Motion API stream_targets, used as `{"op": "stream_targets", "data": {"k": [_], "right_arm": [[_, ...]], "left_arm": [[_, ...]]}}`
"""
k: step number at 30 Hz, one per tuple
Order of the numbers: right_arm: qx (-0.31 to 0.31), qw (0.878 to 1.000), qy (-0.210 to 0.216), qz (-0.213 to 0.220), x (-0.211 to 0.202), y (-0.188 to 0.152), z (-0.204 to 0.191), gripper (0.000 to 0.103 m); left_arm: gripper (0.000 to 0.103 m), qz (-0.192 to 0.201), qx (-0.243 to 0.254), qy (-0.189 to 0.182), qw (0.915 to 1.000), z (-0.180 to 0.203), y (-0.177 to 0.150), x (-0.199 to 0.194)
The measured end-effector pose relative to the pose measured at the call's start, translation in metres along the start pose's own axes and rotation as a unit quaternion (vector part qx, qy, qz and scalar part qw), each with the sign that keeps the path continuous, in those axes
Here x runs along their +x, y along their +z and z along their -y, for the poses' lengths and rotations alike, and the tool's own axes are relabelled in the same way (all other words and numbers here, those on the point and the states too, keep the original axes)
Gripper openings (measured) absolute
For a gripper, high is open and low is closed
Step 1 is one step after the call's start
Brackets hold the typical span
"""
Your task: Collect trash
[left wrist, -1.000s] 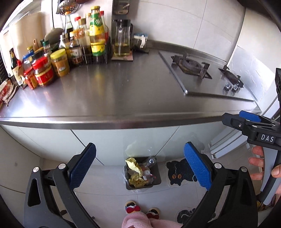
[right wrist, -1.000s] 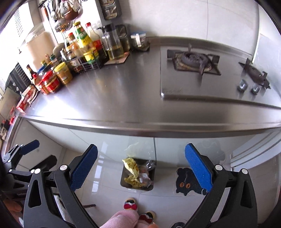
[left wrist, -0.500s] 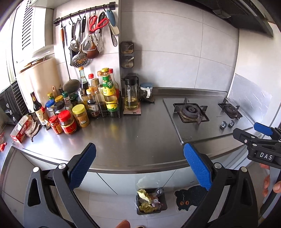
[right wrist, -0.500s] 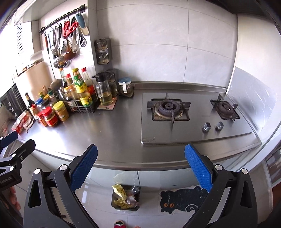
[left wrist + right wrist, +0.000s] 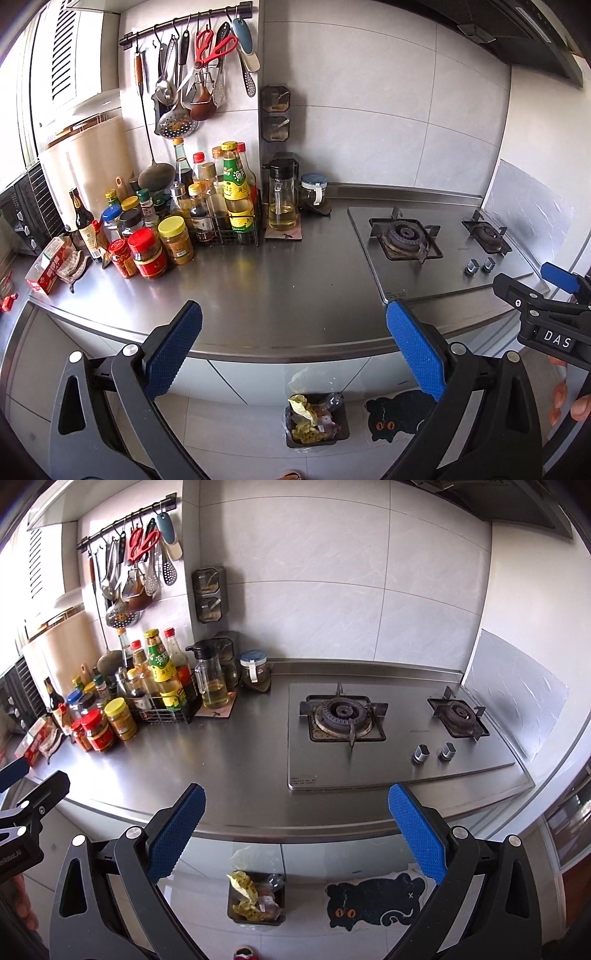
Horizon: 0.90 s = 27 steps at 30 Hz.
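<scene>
A small dark trash bin [image 5: 317, 421] stands on the floor below the counter, filled with yellow and mixed wrappers; it also shows in the right wrist view [image 5: 256, 899]. My left gripper [image 5: 293, 350] is open and empty, held above the counter's front edge. My right gripper [image 5: 295, 829] is open and empty at about the same height. The right gripper also shows at the right edge of the left wrist view [image 5: 546, 310]. No loose trash shows on the steel countertop [image 5: 280, 291].
Jars and sauce bottles [image 5: 173, 218] crowd the counter's back left, with an oil jug [image 5: 282, 199] beside them. A two-burner gas hob [image 5: 436, 247] fills the right. Utensils [image 5: 199, 77] hang on a wall rail. A black cat mat [image 5: 376, 899] lies on the floor.
Both grippers have risen and tilted up from looking down at the bin and floor to looking over the countertop and wall. Both stay open and empty.
</scene>
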State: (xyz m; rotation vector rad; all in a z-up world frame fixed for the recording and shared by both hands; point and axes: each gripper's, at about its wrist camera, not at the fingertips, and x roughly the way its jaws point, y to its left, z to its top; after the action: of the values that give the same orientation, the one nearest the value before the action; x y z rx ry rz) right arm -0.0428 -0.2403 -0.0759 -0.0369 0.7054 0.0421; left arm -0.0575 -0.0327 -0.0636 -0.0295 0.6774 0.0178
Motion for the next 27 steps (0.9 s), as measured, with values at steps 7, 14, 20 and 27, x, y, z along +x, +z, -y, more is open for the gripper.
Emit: {"op": "stream_targets", "data": {"k": [7,14,20,27], "right_arm": [[-0.002,1.0,-0.002,0.003,0.002,0.006,-0.004,0.1],[-0.001,1.0,-0.006,0.014,-0.002,0.016,-0.005,0.1],[0.001,1.0,-0.011,0.016,-0.002,0.02,-0.002,0.1],[0.0,1.0,-0.012,0.016,-0.002,0.021,-0.001,0.1]], "left_arm": [[0.095,-0.001,-0.007,0.0,1.0,-0.006,0.004,0.003],[0.095,0.008,-0.006,-0.002,0.9999,-0.009,0.016,0.003],[0.095,0.013,-0.006,-0.001,0.9999,-0.008,0.02,0.002],[0.095,0.015,-0.004,0.001,0.9999,-0.006,0.023,0.002]]}}
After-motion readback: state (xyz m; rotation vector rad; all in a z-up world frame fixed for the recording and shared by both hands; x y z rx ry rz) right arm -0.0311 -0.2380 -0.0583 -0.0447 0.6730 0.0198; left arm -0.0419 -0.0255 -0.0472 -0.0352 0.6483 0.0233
